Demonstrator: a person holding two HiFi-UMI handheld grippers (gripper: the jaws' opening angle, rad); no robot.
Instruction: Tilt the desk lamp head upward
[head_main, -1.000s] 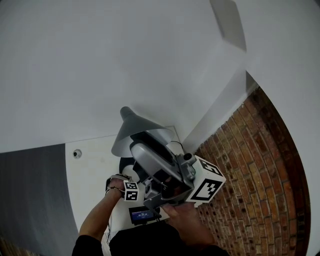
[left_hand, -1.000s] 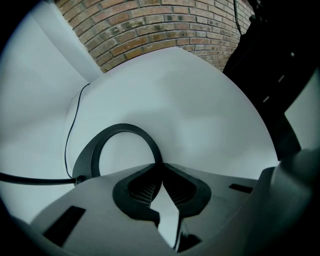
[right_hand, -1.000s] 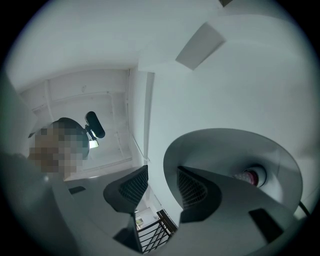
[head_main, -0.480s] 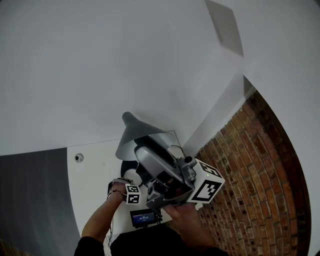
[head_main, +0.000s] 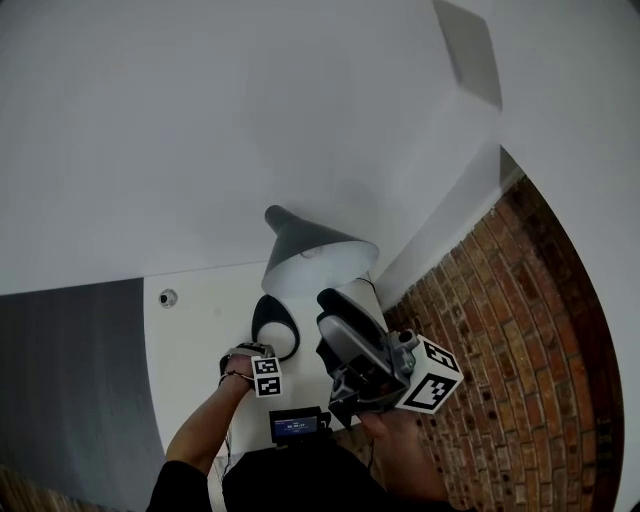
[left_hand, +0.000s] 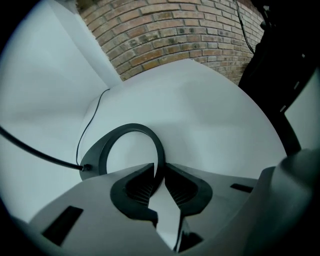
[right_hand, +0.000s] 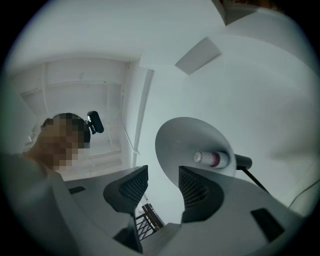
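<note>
A grey cone-shaped metal lamp shade stood at the far side of the flat white table, close to the white wall. It sat high over its own foot, a dark ring-shaped lamp base that lay flat on the table. The shade was tipped, with its wide mouth turned down toward the person's right side and its thin end pointing up and away. A thin black cord ran from the ring base across the table. A red brick wall stood to the right of the table.

The person held the left tongs pointing steeply down at the table. The rim of the ring base passed right between the two tips. The jaws had just been opening. They stood only a tiny bit apart, close on each side of the rim but not squeezing it.

The right tongs were held below the shade and pointed up at it. Their jaws stood well apart with nothing between them. They did not touch the shade. From there you could see right into the mouth of the shade, where a small white light bulb stuck out. The white cube with black square marks on the right tongs faced the brick wall. A small dark screen glowed just beside the person's hands.
</note>
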